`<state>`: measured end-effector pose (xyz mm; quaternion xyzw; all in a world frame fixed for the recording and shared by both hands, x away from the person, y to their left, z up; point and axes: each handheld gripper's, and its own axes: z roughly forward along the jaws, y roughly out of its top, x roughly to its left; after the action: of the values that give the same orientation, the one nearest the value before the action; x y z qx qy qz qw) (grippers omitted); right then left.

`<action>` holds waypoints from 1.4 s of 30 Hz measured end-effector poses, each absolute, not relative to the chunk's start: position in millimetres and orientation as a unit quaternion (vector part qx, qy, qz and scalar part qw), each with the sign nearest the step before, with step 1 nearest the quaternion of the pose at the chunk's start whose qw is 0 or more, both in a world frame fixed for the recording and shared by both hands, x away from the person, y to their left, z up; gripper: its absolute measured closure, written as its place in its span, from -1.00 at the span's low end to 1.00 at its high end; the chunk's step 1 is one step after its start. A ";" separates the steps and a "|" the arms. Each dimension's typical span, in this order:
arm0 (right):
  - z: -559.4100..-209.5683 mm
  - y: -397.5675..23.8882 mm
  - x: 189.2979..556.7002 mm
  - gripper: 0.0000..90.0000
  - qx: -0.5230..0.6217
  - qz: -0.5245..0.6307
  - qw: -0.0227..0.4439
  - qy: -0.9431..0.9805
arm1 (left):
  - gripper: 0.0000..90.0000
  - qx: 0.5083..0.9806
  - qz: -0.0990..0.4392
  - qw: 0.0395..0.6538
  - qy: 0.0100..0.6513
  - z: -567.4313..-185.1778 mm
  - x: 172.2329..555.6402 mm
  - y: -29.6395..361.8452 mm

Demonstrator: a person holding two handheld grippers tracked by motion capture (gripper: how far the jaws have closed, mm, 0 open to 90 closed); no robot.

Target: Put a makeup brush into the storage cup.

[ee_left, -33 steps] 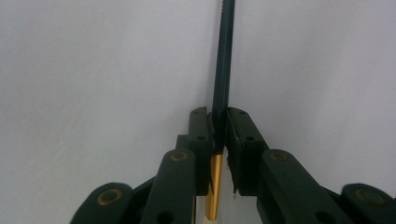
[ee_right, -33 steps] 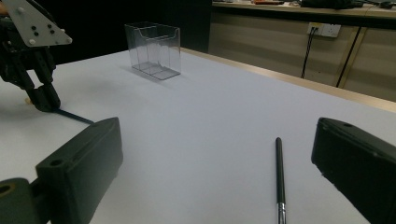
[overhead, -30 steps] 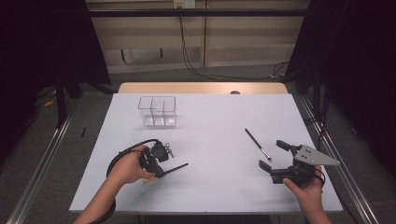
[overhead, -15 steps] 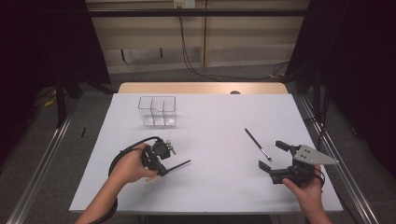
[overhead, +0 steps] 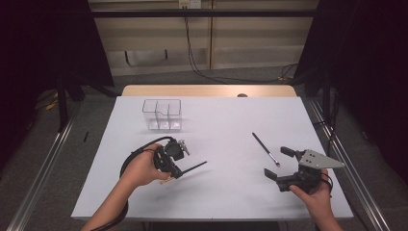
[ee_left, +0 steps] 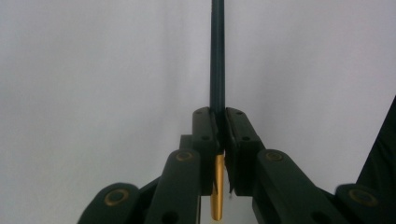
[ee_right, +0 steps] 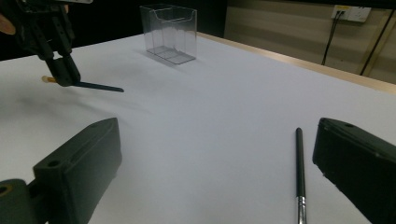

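Note:
My left gripper (overhead: 174, 172) is shut on a thin dark pen (overhead: 192, 168) with a gold end and holds it just above the white table, left of centre. In the left gripper view the jaws (ee_left: 218, 114) pinch the pen (ee_left: 217, 56), which runs straight ahead, its gold end behind the pads. From the right gripper view the left gripper (ee_right: 65, 74) and its pen (ee_right: 98, 87) appear at the far left. My right gripper (overhead: 280, 162) stands open at the near right. A black brush (overhead: 264, 148) with a silver ferrule lies on the table beside its far jaw (ee_right: 299, 163).
A clear plastic box (overhead: 162, 114) with compartments stands at the back left of the white table (overhead: 221, 120), also seen in the right gripper view (ee_right: 170, 32). A wooden edge (overhead: 207, 90) runs along the far side. Metal rails flank the table.
My left gripper has lifted a little with the pen and drifted slightly right. The right gripper and the black brush have stayed put.

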<state>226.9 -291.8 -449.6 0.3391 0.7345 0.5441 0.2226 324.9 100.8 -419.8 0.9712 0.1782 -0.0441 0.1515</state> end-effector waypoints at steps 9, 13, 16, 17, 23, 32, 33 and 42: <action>-446.9 -285.9 230.2 -0.98 0.329 0.546 0.215 0.740 | 0.86 0.972 -0.041 0.166 0.160 -410.5 322.6 81.7; -446.2 -284.3 231.0 -0.98 0.328 0.547 0.212 0.741 | 0.86 0.974 -0.045 0.167 0.148 -407.5 323.5 72.8; -445.9 -282.5 232.0 -0.98 0.325 0.545 0.209 0.744 | 0.86 0.975 -0.040 0.168 0.140 -405.3 323.7 66.8; -445.3 -282.0 232.4 -0.98 0.324 0.543 0.208 0.746 | 0.86 0.976 -0.041 0.165 0.134 -404.5 324.1 65.0; -442.5 -277.8 236.5 -0.98 0.317 0.537 0.196 0.757 | 0.86 0.977 -0.042 0.169 0.124 -403.3 323.9 57.5; -438.6 -265.7 249.6 -1.00 0.291 0.517 0.148 0.791 | 0.86 0.979 -0.045 0.166 0.113 -402.8 324.9 50.5; -438.3 -262.5 251.0 -1.00 0.285 0.511 0.143 0.798 | 0.86 0.978 -0.044 0.167 0.115 -403.5 324.5 49.5; -432.2 -233.0 264.0 -1.00 0.243 0.468 0.106 0.843 | 0.86 0.979 -0.050 0.171 0.104 -402.6 323.1 41.4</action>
<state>264.0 -233.0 -432.2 0.2426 0.8430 0.4682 0.1064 323.1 41.4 -402.6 0.9786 0.1036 -0.0497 0.1707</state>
